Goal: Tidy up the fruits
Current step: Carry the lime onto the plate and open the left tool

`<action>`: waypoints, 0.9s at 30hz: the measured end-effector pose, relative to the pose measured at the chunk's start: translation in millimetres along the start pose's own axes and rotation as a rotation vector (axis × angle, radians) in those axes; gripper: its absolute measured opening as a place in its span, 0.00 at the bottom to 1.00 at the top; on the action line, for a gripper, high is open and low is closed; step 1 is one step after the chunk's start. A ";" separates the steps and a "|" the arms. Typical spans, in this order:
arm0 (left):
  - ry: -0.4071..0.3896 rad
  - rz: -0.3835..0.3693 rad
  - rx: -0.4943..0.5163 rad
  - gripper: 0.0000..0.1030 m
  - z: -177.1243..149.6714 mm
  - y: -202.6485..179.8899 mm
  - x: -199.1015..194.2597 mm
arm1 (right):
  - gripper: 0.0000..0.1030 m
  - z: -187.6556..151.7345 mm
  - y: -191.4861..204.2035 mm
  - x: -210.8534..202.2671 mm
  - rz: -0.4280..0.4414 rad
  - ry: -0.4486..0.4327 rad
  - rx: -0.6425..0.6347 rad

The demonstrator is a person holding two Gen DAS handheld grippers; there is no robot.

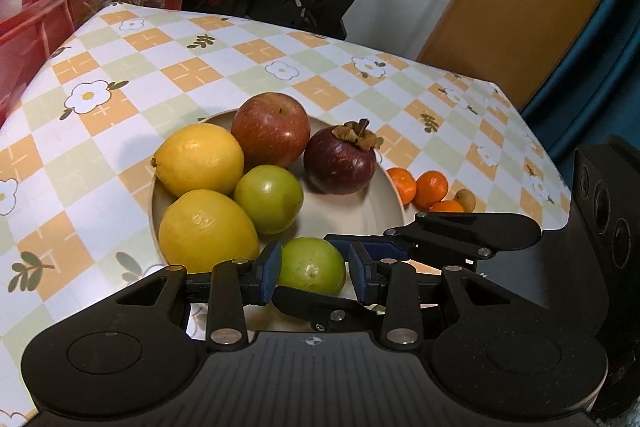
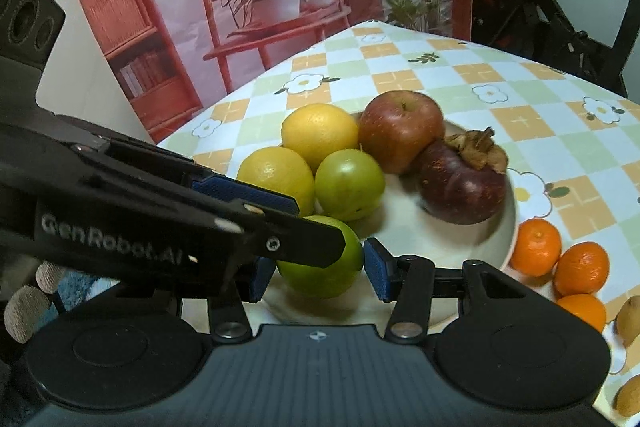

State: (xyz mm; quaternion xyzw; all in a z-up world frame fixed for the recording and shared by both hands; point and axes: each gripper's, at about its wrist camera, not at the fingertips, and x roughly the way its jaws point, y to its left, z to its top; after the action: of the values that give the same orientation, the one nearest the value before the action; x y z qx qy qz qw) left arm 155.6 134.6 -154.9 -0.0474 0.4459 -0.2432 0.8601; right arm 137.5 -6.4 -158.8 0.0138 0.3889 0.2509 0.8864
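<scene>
Straddling one green fruit (image 2: 320, 283) from two sides, the left gripper (image 1: 314, 267) and the right gripper (image 2: 320, 273) cross each other at the near rim of a pale plate (image 1: 384, 195). In the right wrist view, that gripper's blue pads (image 2: 378, 273) sit tight against both flanks of the fruit, so its jaws look clenched on it. The left gripper's black fingers reach in from the left across the front and top of the same fruit. In the left wrist view, its left pad meets the fruit, while a thin gap seems to show at the other pad; I cannot tell whether these jaws grip or merely bracket it. Nor can I tell whether the fruit rests on the plate or hangs just above it. Farther back on the plate lie two lemons (image 1: 200, 159), touching each other, a second green fruit (image 1: 268, 199) against them, a red apple (image 1: 270, 131) and a dark mangosteen (image 1: 340, 159) with a dried calyx. Just beside the plate, on the checked, flowered counter (image 1: 180, 67), sit small oranges (image 1: 432, 187) and a brown fruit (image 1: 466, 199).
</scene>
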 end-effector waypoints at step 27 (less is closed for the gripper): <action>-0.112 0.023 -0.115 0.50 5.8 5.5 -24.8 | 0.51 0.3 5.1 -6.4 0.014 -0.050 -0.027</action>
State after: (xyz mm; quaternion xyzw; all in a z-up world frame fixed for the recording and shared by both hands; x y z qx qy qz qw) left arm 150.2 150.1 -134.6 -0.1051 0.4107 -0.2042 0.8824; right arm 131.8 -4.8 -153.1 0.0110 0.3633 0.2620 0.8940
